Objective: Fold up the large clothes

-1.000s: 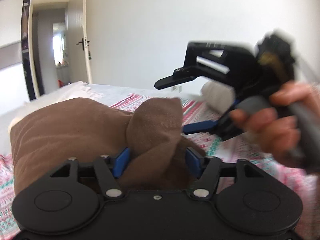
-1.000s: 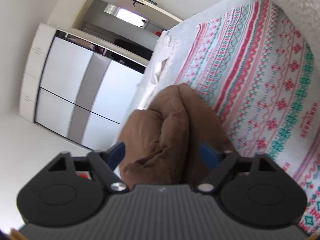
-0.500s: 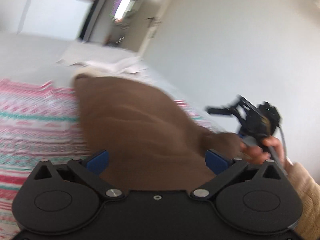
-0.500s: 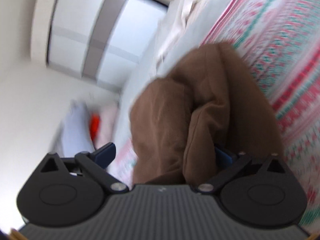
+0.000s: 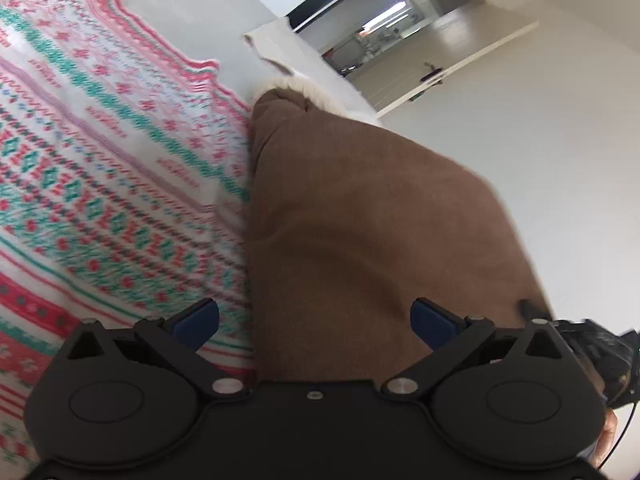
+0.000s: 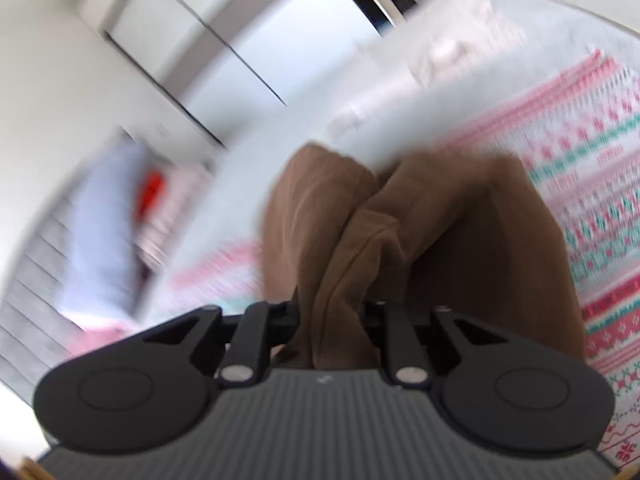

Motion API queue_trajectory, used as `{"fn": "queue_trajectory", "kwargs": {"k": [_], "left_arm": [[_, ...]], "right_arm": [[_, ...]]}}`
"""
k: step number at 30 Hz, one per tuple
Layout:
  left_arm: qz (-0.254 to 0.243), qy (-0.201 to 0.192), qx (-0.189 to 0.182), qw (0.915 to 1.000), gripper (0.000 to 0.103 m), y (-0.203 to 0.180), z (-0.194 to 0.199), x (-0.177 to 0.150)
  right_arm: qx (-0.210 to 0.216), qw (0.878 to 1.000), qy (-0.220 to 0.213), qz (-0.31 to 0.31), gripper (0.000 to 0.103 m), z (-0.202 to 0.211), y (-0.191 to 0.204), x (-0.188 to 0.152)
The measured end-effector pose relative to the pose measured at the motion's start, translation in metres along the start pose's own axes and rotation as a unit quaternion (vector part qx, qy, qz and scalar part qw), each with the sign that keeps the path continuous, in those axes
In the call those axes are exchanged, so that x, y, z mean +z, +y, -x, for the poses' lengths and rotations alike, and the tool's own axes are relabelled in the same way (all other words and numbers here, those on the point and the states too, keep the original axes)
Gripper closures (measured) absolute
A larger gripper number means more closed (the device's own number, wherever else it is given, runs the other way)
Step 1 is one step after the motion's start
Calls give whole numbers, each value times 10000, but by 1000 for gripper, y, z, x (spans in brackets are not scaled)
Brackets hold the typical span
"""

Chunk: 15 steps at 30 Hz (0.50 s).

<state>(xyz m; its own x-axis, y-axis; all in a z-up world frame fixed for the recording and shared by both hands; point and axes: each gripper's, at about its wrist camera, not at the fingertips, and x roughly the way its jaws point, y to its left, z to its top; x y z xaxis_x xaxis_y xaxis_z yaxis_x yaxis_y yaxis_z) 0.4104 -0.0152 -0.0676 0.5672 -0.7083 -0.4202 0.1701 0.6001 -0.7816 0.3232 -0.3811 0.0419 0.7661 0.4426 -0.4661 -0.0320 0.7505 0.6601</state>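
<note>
A large brown garment [image 5: 360, 216] lies over the patterned bedspread [image 5: 100, 168]. My left gripper [image 5: 314, 320] is open, its blue pads wide apart, with the brown cloth running between them. My right gripper [image 6: 332, 316] is shut on a bunched fold of the brown garment [image 6: 400, 224] and holds it above the bed. The right gripper also shows at the lower right edge of the left wrist view [image 5: 592, 344], partly hidden behind the cloth.
The bedspread [image 6: 592, 184] has red, pink and green bands on white. A white fluffy item [image 5: 304, 88] lies beyond the garment. A wardrobe [image 6: 208, 52] and an open door [image 5: 440, 68] stand past the bed. A light blue and red heap [image 6: 116, 216] lies at the left.
My right gripper has closed on the brown garment. My left gripper let go of the cloth and opened wide. Both views swung round, and the garment now hangs stretched.
</note>
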Motion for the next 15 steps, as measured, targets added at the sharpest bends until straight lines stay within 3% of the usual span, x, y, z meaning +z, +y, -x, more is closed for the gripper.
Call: {"fn": "queue_trajectory", "kwargs": {"k": [4, 7, 9, 10, 14, 15], "left_arm": [[-287, 81, -200, 9994, 0, -20, -4, -4], [-528, 330, -144, 9980, 0, -28, -21, -12], [-554, 550, -47, 9969, 0, -28, -39, -20], [-449, 584, -125, 9972, 0, -24, -46, -23], [646, 878, -674, 9918, 0, 5, -66, -29], [652, 842, -716, 9917, 0, 5, -65, -30]], "right_arm": [[118, 9979, -552, -320, 88, 45, -32, -4], [-579, 9935, -371, -909, 86, 42, -83, -26], [-920, 9875, -201, -1266, 73, 32, -115, -48], [-918, 9861, -198, -1370, 64, 29, -125, -58], [-297, 9771, -440, -2060, 51, 29, -150, -81], [-264, 9758, -471, -2121, 49, 33, -151, -82]]}}
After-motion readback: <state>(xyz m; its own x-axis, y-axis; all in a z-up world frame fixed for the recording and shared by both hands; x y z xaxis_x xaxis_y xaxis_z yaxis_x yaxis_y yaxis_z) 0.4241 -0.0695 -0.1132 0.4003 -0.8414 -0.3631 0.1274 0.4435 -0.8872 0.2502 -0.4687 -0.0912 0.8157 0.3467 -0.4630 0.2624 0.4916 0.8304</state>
